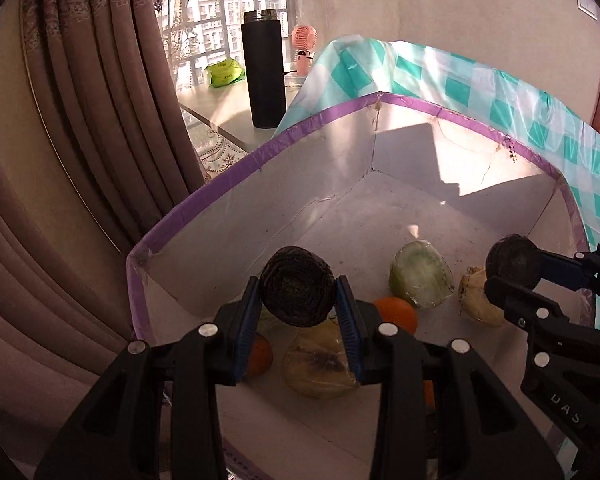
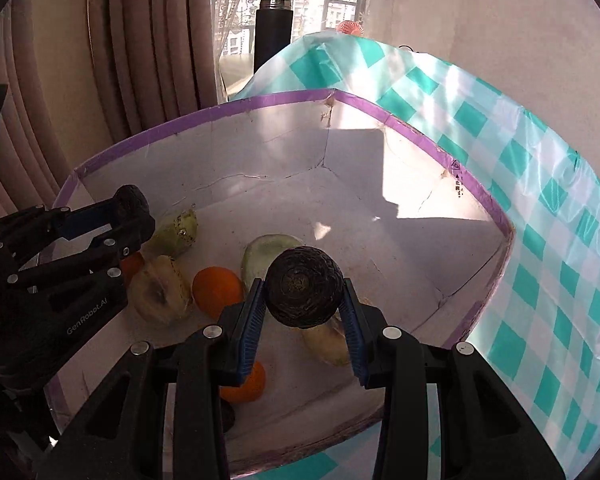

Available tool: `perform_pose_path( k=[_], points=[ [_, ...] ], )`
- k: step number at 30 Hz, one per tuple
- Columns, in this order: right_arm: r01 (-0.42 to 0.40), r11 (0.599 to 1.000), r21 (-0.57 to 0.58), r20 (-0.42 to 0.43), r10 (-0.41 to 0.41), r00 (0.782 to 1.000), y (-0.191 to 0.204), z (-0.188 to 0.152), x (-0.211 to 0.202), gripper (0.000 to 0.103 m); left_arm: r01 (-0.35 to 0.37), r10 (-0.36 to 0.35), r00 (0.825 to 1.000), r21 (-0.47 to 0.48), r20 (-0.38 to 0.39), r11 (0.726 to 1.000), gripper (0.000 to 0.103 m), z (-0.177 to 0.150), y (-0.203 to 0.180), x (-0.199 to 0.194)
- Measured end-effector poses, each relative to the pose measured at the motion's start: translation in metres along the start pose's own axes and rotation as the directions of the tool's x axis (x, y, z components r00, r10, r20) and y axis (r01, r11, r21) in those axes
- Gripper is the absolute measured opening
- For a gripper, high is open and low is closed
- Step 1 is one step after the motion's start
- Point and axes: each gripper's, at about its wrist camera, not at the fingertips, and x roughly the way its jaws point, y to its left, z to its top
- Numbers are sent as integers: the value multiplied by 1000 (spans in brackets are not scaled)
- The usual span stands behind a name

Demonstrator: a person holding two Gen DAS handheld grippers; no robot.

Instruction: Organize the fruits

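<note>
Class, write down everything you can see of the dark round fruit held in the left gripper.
The dark fruit is round, nearly black, with a rough wrinkled skin and ring-like ridges around a central stem scar facing the camera. It looks whole. The left gripper is shut on it, blue fingers pressing its two sides, holding it above the white box, touching nothing else.

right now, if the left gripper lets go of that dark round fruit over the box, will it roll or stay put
The dark round fruit looks nearly spherical, so it will probably roll on the box's flat floor until it meets a wall or the orange. It keeps its shape between the left gripper's pads, so it seems firm. Its rough, ridged skin should resist slipping.
</note>
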Motion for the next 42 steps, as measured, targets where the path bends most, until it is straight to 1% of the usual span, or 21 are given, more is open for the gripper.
perform_pose_path(
  k=[4,6,8,9,11,14,16,17,19,28,37,42],
  points=[
    [15,998,-65,-89,-21,996,14,1,15,38,12,-11,1000,15,-19,1000,39,2,-2,1],
    [16,996,-87,-122,-27,992,19,0,20,38,12,-10,999,37,-39,999,48,4,-5,4],
    [19,995,-96,-139,-33,990,22,0,22,38,-1,3,998,36,-57,999,70,6,-4,8],
    [19,995,-95,-142,-32,989,22,0,22,38,-8,9,998,26,-56,1000,73,7,-3,9],
    [11,996,-92,-146,-25,989,22,0,21,39,10,-9,999,16,-51,1000,76,7,-1,9],
    [-4,996,-89,-145,-9,989,21,0,20,46,41,-41,998,1,-44,999,80,8,1,9],
    [-1,995,-96,-139,-13,990,25,-1,19,56,62,-63,997,-16,-36,998,83,8,2,8],
    [2,995,-99,-136,-15,991,26,-1,18,59,75,-75,996,-20,-37,997,86,9,3,8],
    [2,995,-103,-131,-16,991,28,-2,16,64,89,-90,995,-17,-42,996,88,8,2,8],
    [-15,993,-114,-123,1,992,29,-6,13,70,106,-107,992,-19,-65,994,92,9,1,10],
    [-44,995,-85,-126,33,991,28,-4,13,71,128,-130,988,-30,-82,991,96,10,2,12],
    [-49,995,-84,-129,38,991,29,-3,13,73,123,-125,988,-27,-95,992,97,11,1,13]
  ],
)
